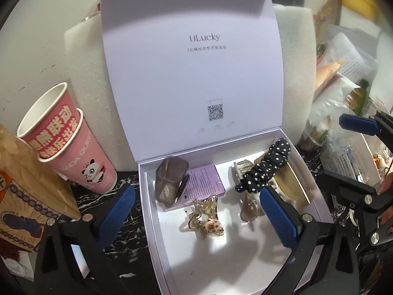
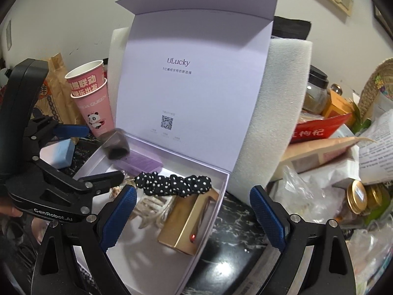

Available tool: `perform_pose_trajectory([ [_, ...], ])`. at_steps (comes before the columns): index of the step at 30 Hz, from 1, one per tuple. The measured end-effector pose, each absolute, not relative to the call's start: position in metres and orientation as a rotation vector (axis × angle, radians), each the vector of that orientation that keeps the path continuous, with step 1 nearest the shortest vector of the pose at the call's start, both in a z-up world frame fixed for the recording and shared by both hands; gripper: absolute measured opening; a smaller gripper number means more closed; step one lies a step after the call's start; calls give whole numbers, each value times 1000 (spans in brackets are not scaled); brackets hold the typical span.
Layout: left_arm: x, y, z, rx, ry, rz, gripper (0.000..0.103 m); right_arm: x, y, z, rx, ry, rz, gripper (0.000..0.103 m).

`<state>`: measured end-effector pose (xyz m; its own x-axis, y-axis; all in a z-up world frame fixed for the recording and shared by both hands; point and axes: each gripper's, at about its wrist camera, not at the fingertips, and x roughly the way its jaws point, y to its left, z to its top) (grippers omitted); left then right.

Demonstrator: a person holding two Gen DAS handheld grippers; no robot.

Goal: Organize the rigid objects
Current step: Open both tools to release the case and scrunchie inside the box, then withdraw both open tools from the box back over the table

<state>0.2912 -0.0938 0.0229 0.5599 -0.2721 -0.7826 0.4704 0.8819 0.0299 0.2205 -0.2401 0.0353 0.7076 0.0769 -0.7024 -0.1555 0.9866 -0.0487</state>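
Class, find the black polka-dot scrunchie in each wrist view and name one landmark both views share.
Left wrist view: scrunchie lies right of centre, in the box's far-right part.
Right wrist view: scrunchie sits centre, just above the gold box.
Shared landmark: the QR code on the raised lid.

Black plastic frames on both tools here, the left gripper and the right gripper alike, each arm tipped with a ribbed blue pad and pinned with round silver screws. From the right wrist camera, white "GenRobot.AI" lettering runs along the left gripper's black body. Triangular cut-outs lighten the arms near the lens.
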Motion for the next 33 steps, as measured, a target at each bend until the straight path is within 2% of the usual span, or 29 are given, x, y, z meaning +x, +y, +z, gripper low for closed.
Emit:
perform_pose_trajectory([
  [33,205,-72,71,230,723,-432,103,149,-243,71,-81,672,95,95],
])
